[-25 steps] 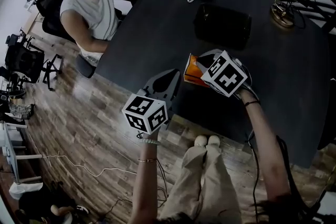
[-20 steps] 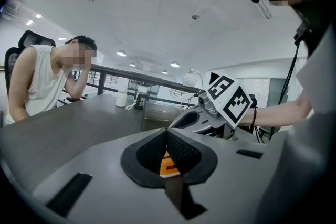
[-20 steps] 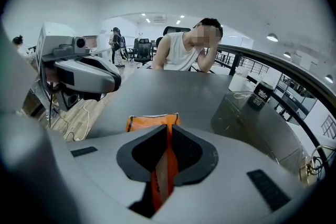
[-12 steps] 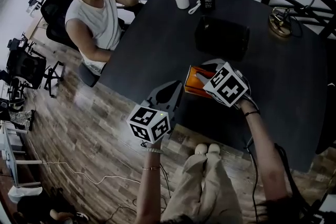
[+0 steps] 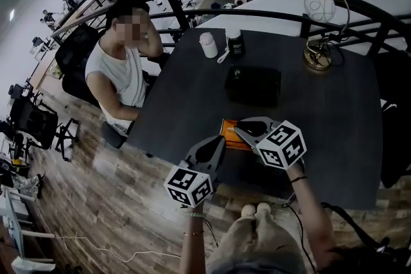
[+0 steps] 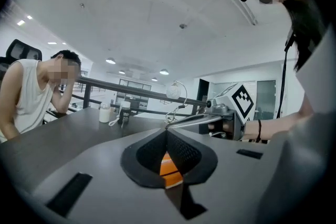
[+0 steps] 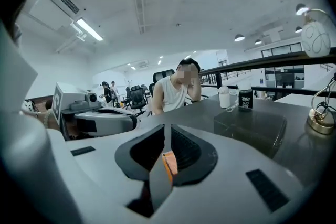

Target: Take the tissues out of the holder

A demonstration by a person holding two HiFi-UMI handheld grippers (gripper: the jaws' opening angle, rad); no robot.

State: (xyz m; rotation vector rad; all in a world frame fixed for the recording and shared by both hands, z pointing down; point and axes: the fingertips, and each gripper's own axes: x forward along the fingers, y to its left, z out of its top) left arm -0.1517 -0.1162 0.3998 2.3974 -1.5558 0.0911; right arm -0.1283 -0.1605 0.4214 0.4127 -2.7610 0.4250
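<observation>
Shifted to lower centre of frame: holder [image 5: 226,127], flat on counter [image 5: 321,99]; right gripper [image 5: 237,131] closed above it, left gripper [image 5: 221,140] closed beside. Tissues apparently not yet out.

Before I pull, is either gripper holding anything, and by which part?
Nothing, it seems: left gripper and right gripper have jaws shut; the orange tissue pack only shows beyond them.
</observation>
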